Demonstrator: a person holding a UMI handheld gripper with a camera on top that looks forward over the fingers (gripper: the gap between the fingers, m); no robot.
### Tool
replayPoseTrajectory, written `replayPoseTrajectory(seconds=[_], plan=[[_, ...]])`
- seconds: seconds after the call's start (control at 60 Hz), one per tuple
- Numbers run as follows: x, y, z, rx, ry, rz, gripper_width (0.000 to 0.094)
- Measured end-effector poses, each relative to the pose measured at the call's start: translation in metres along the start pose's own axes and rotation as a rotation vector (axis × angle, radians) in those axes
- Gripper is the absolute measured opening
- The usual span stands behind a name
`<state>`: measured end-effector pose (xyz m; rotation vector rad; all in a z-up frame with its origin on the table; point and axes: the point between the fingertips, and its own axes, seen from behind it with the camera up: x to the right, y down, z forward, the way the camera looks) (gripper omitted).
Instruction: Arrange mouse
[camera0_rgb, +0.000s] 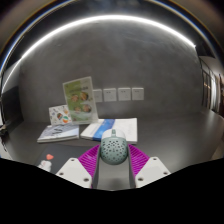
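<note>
The mouse (113, 150) sits pinched between the two pads of the tool (113, 161), with both fingers (90, 160) closing against its sides. This looks like the carrying step: the mouse seems to be lifted off the bench (170, 135), though the view is too poor to say so firmly. The next move calls for choosing a spot ahead of the tool and lowering the mouse flat before letting go.

The mouse is rounded, pale green-grey with a dotted or perforated shell, its nose pointing away from the tool. Beyond it lie an open booklet (100, 129) and, further off, an upright printed card (79, 102) against the wall. A small red-tipped object (46, 160) lies just to the left of the left finger.
</note>
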<state>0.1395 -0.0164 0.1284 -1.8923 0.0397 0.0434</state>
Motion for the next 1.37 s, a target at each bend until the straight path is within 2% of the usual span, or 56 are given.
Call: replayPoseTrajectory(seconds=[0.1,0.2,0.333,0.567,0.6,0.683,0.8,0.917,1.033,1.117,1.25,1.317,1.367], plan=[[-0.063,-0.011,-0.008,0.026,-0.027,-0.022,0.0426],[-0.124,0.003,-0.003,0.016,-0.029,-0.033,0.0426],[-0.185,0.053,0.017,-0.068,-0.008,-0.036,0.0426],[-0.224,0.143,0.039,-0.225,0.036,-0.055,0.0433],[-0.225,0.138,0.042,-0.195,0.045,-0.057,0.043],[-0.225,0.141,0.043,-0.194,0.042,-0.066,0.0435],[-0.221,0.14,0.045,-0.209,0.058,0.01,0.0548],[-0.215,0.126,0.032,-0.236,0.118,0.031,0.0864],[-0.227,0.092,0.006,-0.192,0.063,-0.05,0.0843],[-0.233,0.075,-0.026,-0.169,-0.013,-0.106,0.0844],[-0.223,0.087,-0.081,-0.22,-0.108,-0.176,0.0838],[-0.218,0.09,-0.101,-0.209,-0.141,-0.155,0.0843],[-0.217,0.102,-0.119,-0.243,-0.176,-0.139,0.0837]])
